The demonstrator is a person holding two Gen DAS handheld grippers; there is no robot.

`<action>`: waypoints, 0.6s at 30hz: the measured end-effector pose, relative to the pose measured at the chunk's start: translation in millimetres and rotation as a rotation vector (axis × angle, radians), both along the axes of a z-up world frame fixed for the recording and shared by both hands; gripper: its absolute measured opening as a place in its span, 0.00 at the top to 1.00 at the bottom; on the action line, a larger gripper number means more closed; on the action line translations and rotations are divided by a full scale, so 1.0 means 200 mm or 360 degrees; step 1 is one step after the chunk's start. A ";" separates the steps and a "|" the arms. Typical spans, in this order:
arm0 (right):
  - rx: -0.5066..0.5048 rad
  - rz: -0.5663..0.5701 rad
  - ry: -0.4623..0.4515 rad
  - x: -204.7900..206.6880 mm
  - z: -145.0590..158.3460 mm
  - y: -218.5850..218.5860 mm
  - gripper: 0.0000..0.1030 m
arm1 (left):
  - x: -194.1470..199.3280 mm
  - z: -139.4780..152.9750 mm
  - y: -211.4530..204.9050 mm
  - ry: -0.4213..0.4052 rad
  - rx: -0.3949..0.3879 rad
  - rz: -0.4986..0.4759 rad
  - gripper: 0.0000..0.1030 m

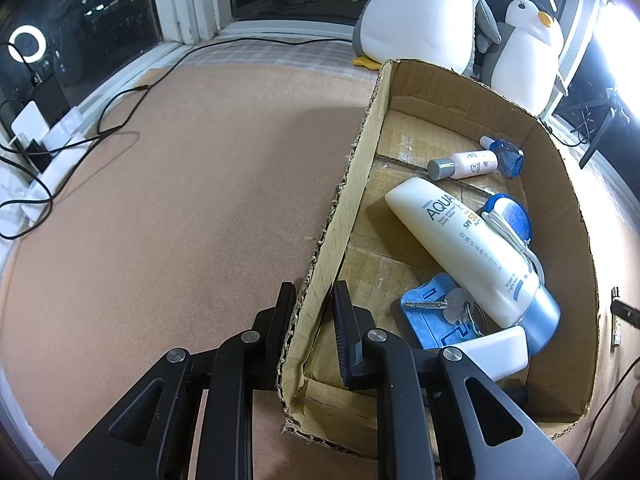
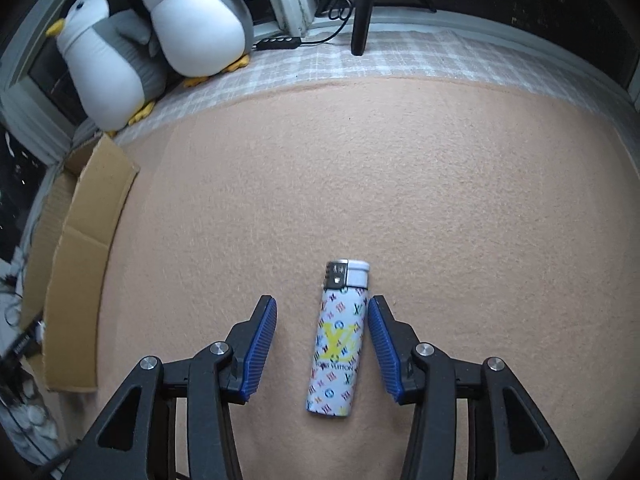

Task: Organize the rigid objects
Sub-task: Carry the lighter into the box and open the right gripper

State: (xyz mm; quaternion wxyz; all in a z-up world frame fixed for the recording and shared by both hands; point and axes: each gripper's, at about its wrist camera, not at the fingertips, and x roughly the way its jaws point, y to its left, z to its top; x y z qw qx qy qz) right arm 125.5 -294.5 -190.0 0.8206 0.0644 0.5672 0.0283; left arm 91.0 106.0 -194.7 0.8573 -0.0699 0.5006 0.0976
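In the left wrist view my left gripper (image 1: 314,296) straddles the near left wall of a cardboard box (image 1: 348,184), one finger outside and one inside; the jaws are closed on the wall. The box holds a white lotion bottle (image 1: 460,240), a small pink bottle (image 1: 464,165), a blue round item (image 1: 514,216), a blue card holder with a key (image 1: 430,312) and a white object (image 1: 500,348). In the right wrist view my right gripper (image 2: 322,306) is open around a white patterned lighter (image 2: 338,344) lying on the peach mat; the right finger nearly touches it.
Two plush penguins (image 2: 160,32) stand by the window behind the box (image 2: 80,248). Black cables (image 1: 80,136) and a charger lie at the mat's left edge. A black stand leg (image 2: 362,8) rises at the back. A checked cloth (image 2: 400,56) borders the mat.
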 end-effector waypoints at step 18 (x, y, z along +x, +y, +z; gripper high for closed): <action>-0.0224 0.0089 -0.0032 -0.08 0.00 0.04 0.80 | 0.00 0.00 0.00 0.0000 -0.0001 0.0002 0.85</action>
